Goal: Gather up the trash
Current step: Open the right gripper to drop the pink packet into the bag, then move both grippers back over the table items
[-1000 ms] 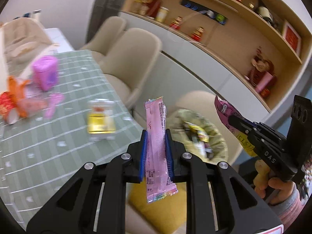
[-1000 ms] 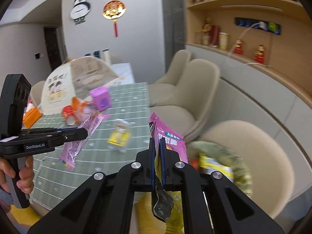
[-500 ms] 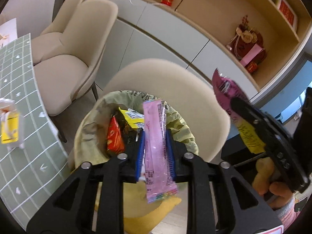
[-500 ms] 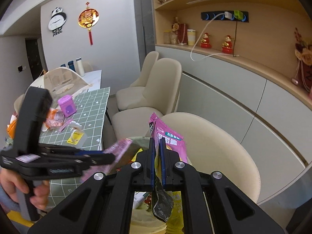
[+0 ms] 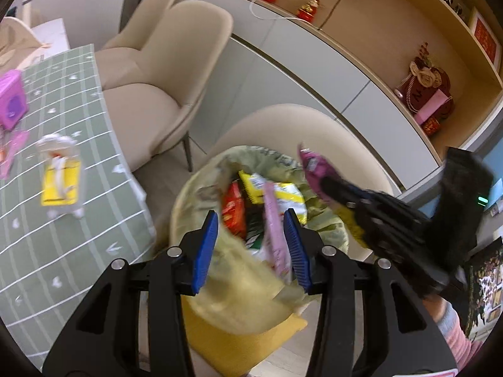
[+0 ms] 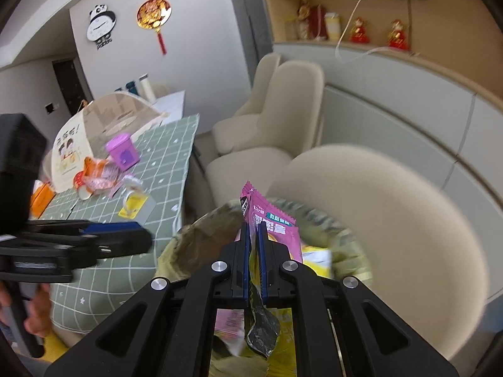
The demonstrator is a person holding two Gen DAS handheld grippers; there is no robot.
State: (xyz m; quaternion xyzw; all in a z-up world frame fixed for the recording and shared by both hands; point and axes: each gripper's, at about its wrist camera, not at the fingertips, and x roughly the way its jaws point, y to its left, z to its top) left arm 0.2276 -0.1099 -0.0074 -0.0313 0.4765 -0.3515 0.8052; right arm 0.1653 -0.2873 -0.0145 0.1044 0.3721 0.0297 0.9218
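The left gripper stands spread wide, a pale pink wrapper loose against its right pad above the bin, which holds red and yellow packets. At three o'clock, the right gripper pinches a magenta wrapper.

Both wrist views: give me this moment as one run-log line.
left gripper: open, pale pink wrapper between fingers over green-lined trash bin | right gripper: shut on magenta snack packet over bin | yellow packet: on table
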